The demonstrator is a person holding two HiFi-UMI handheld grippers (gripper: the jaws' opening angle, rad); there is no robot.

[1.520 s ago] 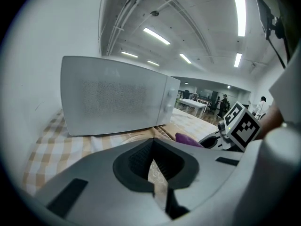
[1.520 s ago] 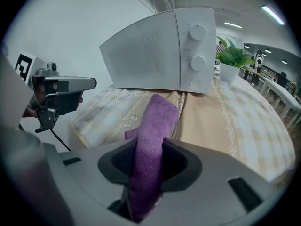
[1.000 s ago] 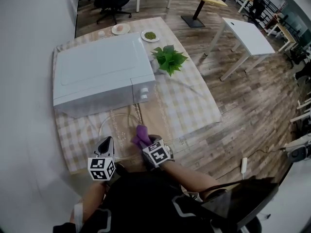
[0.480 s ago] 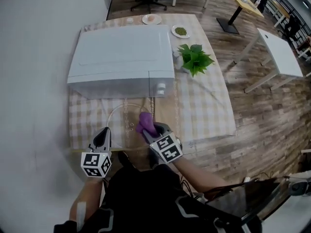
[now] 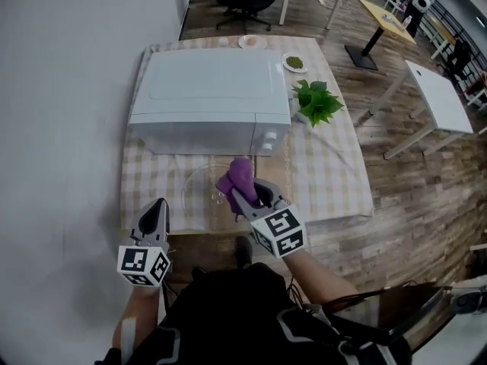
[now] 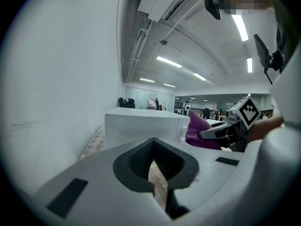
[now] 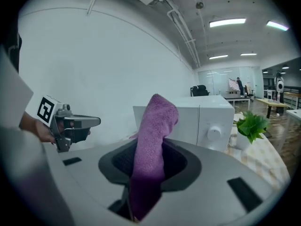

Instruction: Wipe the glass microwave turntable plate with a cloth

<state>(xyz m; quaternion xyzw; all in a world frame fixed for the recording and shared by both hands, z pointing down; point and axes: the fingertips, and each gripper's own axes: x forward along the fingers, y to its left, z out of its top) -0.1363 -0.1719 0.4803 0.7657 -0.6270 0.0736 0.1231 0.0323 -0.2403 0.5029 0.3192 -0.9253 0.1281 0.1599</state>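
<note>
The clear glass turntable plate [image 5: 198, 185] lies on the checked tablecloth in front of the white microwave [image 5: 209, 97]. My right gripper [image 5: 245, 196] is shut on a purple cloth [image 5: 237, 176] and hovers above the plate's right part. The cloth [image 7: 153, 135] sticks upright out of its jaws. My left gripper [image 5: 158, 207] is shut and holds nothing, just left of the plate near the table's front edge. In the left gripper view the cloth [image 6: 200, 133] and the right gripper [image 6: 217, 132] are off to the right.
A potted green plant [image 5: 316, 101] stands right of the microwave. Two small dishes [image 5: 294, 62] sit at the table's far end. A white wall runs close along the left. The tablecloth [image 5: 331, 177] ends at the table's right edge above wooden floor.
My right gripper has lifted the purple cloth and carried it forward towards the microwave, over the plate. My left gripper has stayed low at the front left.
</note>
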